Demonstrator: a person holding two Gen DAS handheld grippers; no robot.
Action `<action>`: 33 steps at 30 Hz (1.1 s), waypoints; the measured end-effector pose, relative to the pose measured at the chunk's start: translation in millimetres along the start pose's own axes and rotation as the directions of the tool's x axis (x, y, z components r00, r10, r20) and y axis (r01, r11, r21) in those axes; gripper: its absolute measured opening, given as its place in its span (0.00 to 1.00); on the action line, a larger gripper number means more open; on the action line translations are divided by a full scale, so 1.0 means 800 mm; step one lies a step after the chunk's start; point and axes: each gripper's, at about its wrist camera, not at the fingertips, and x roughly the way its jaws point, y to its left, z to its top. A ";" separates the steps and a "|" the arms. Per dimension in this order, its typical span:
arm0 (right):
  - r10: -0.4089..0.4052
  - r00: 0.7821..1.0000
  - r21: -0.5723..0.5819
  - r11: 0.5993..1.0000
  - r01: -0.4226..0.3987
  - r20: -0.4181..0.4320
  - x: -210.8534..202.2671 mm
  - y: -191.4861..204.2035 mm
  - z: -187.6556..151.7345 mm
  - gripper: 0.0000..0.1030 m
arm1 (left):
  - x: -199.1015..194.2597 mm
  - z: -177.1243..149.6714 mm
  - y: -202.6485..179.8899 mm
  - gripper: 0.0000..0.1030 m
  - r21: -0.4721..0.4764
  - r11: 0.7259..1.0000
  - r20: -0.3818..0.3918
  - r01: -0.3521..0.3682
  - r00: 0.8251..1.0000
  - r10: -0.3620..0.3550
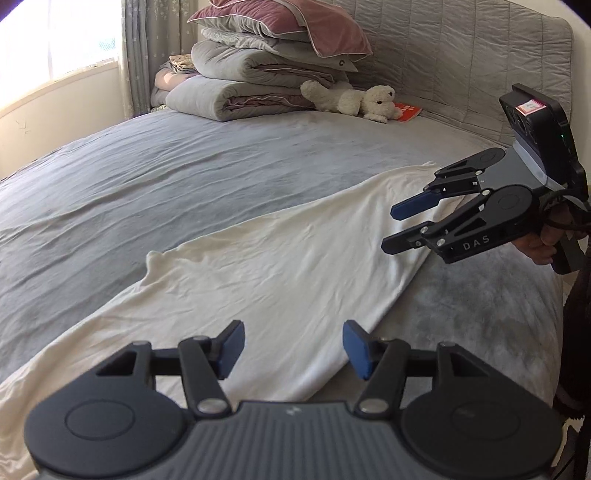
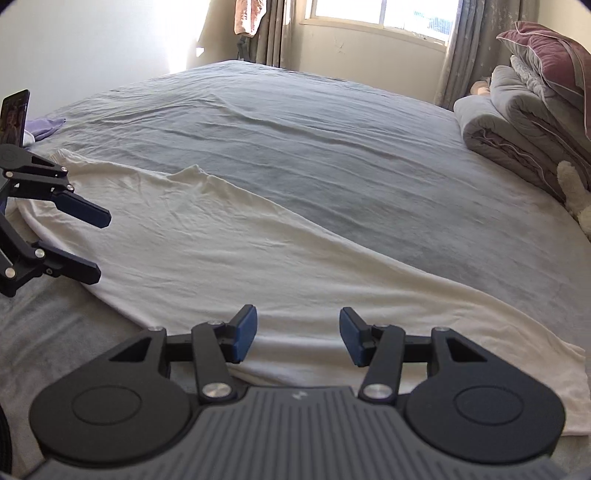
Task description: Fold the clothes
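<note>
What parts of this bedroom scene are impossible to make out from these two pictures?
- Cream garment: its kind is unclear; the left gripper hides its near part in the left wrist view.
- Red booklet, left wrist view: print too small to read.
- Person: only a hand shows, cut off by the right edge.
- Stuffed toy, right wrist view: cut off by the edge.
- Window: outside washed out by glare.

white letters "das" on the right hand-held gripper (image 1: 391,230)

Soft matt cream cloth garment (image 1: 280,258)
</note>
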 end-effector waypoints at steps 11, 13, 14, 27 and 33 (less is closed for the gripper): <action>0.142 0.985 -0.154 0.976 -0.156 -0.098 -0.053 -0.031 -0.046 0.55 | 0.015 0.012 -0.018 0.59 0.101 0.994 -0.111 0.036 0.994 -0.025; 0.126 0.990 -0.122 0.983 -0.134 -0.070 -0.063 -0.045 -0.044 0.55 | 0.015 0.017 -0.022 0.59 0.096 0.994 -0.081 0.047 0.996 -0.039; 0.114 0.992 -0.099 0.988 -0.119 -0.051 -0.067 -0.054 -0.043 0.55 | 0.015 0.021 -0.025 0.59 0.091 0.994 -0.063 0.058 0.997 -0.052; -0.115 0.993 0.084 0.990 0.117 -0.036 -0.076 -0.145 -0.055 0.41 | 0.058 0.035 -0.085 0.42 0.125 0.967 0.011 0.222 0.974 -0.225; -0.112 0.989 -0.016 0.994 0.111 -0.098 -0.054 -0.145 -0.064 0.19 | 0.065 0.036 -0.084 0.41 0.103 0.966 0.010 0.236 0.971 -0.238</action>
